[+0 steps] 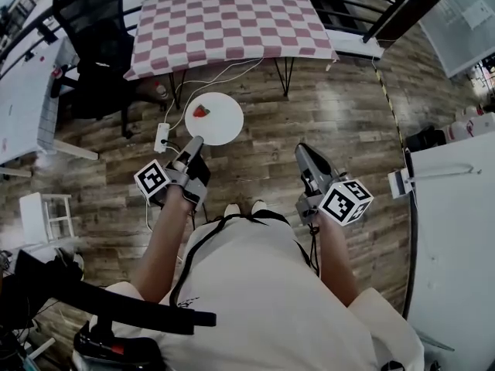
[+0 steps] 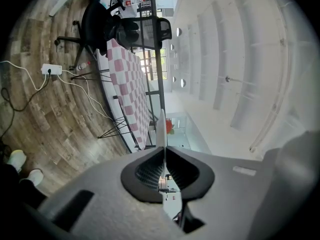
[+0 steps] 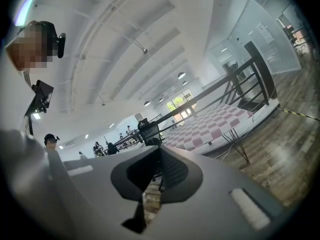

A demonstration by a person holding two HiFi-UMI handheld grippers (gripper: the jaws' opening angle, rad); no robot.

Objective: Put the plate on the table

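Left gripper (image 1: 196, 142) jaws pinch the white plate (image 1: 220, 120) by its rim, over the floor (image 1: 340, 114). The checkered tabletop (image 1: 232, 22) waits at twelve o'clock. Right gripper (image 1: 304, 150) jaws are closed and empty. Placement not yet done.

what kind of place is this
Probably an open-plan office, perhaps on an upper level: a black office chair by a table with a checked cloth, a white desk, and a black railing behind.
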